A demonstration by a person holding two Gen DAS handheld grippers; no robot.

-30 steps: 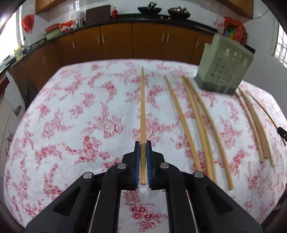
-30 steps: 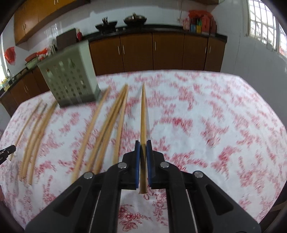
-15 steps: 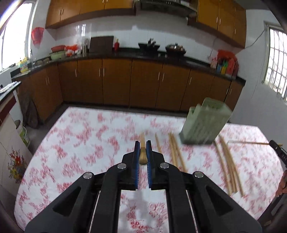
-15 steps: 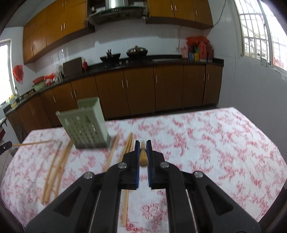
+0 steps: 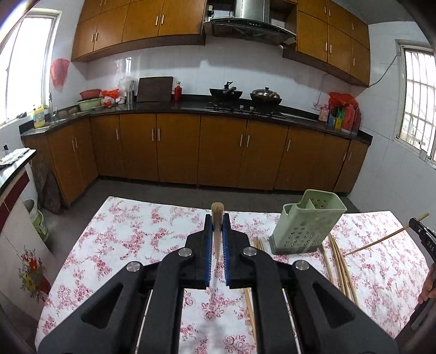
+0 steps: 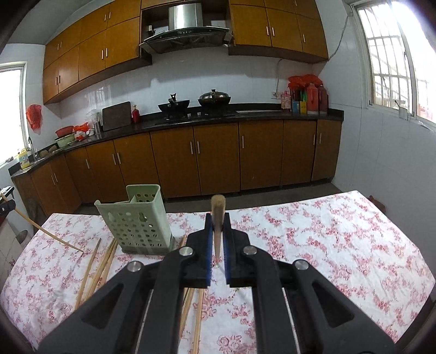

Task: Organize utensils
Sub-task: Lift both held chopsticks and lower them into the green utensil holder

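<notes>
1. Kitchen: brown cabinets [image 5: 177, 147] along the back wall, dark counter with two woks on the hob, range hood [image 5: 250, 19] above. Your table [image 5: 122, 231] wears a white cloth with red flowers.
2. Your left hand-held gripper [image 5: 217, 234] is clamped on one chopstick [image 5: 217, 217]; it points straight away from the camera, blunt end poking past the blue pads, clear of the cloth.
3. Your right hand-held gripper [image 6: 217, 234] is closed on a second chopstick [image 6: 217, 212] the same way, end-on and off the table.
4. In the left view the right gripper's tip shows at the right edge with its chopstick [image 5: 381, 241] slanting down toward the cloth. In the right view the left one's chopstick [image 6: 46, 231] slants in from the left edge.
5. Green perforated utensil holder [image 5: 305, 223] stands upright on the table, between your two grippers; its opening shows a divider.
6. Loose chopsticks [image 5: 339, 261] lie flat on the cloth on both sides of the holder's base, more under your right gripper [image 6: 103, 264].
</notes>
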